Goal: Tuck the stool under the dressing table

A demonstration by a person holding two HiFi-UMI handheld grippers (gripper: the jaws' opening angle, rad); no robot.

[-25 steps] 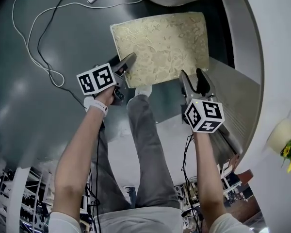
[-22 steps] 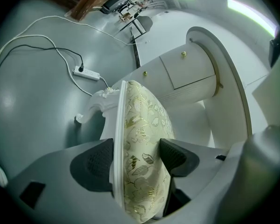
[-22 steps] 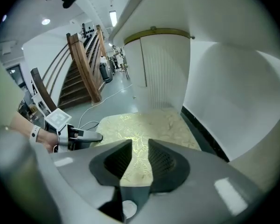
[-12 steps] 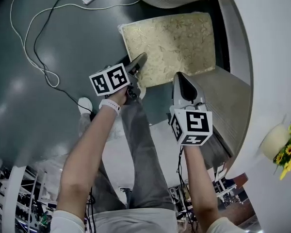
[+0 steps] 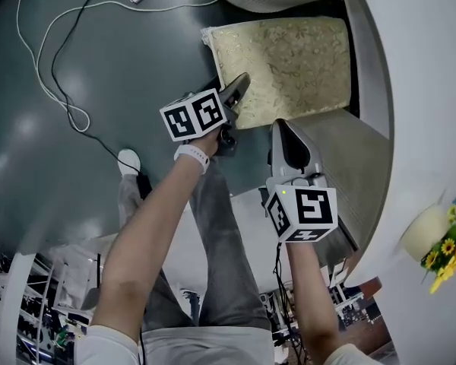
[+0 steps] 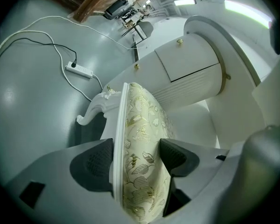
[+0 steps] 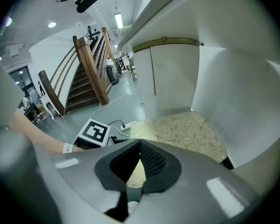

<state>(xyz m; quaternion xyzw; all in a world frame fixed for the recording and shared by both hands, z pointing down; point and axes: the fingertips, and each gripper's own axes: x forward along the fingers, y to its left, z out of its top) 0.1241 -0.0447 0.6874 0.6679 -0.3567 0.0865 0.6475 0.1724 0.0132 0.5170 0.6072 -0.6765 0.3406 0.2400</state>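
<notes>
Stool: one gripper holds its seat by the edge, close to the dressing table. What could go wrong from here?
1. The left gripper clamps only the near left corner of the stool, and the right gripper is shut and off it. A push from one side may turn the stool against the dressing table.
2. One pad presses on the soft cushion, so the grip may slip.

Floor (image 5: 114, 74) lies open beside the stool (image 5: 289, 52); dressing table (image 5: 418, 74) hems its far sides.
</notes>
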